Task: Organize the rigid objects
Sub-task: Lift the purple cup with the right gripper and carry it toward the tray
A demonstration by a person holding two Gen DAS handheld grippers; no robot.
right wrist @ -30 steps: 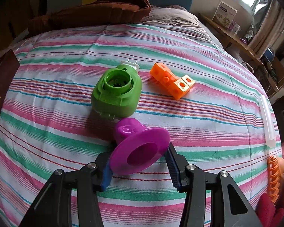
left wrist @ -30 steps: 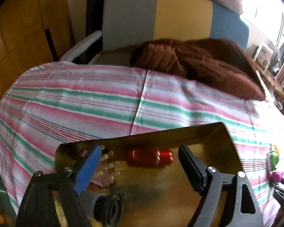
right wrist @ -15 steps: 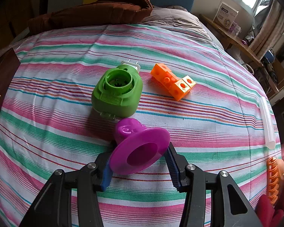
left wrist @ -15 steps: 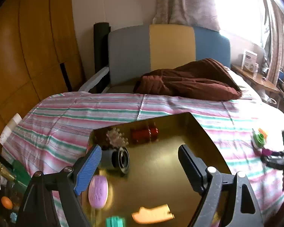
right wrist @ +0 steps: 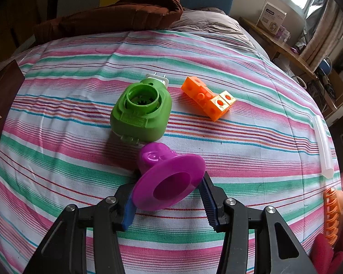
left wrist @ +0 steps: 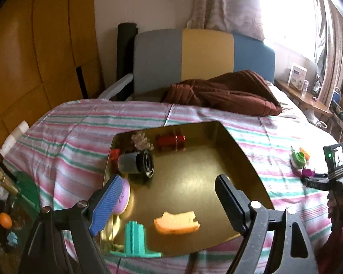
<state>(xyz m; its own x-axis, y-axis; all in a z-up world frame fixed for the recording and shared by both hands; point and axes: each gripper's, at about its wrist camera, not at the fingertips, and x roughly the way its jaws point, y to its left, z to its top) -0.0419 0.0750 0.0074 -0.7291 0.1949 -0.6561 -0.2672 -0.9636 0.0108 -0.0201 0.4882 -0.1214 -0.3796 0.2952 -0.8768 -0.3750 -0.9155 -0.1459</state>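
In the left wrist view, the left gripper [left wrist: 169, 202] is hovering over a gold tray [left wrist: 194, 182] lying on the striped bed cover [left wrist: 68, 141], its fingers [left wrist: 107, 203] standing wide apart with nothing between them. Only this view is showing the tray's contents: a grey and black cylinder [left wrist: 137, 164] near the far left corner, a red piece [left wrist: 171, 140] and a pale spiky piece [left wrist: 141, 140] at the back, a lilac oval [left wrist: 123, 196] just behind the left finger, a teal block [left wrist: 135, 239] and an orange slice shape [left wrist: 176, 223] at the near edge. Far right in that view, the right gripper [left wrist: 313, 180] is appearing small beside the green device [left wrist: 298, 158]. The right wrist view is showing it close up: the right gripper [right wrist: 169, 196] is closing its fingers [right wrist: 208, 203] part-way on the rim of a purple funnel-shaped toy [right wrist: 167, 178], resting on the bed cover [right wrist: 57, 159] just in front of the green device [right wrist: 141, 111], with an orange block piece [right wrist: 208, 98] further right and a clear tube [right wrist: 323, 146] near the bed's right edge.
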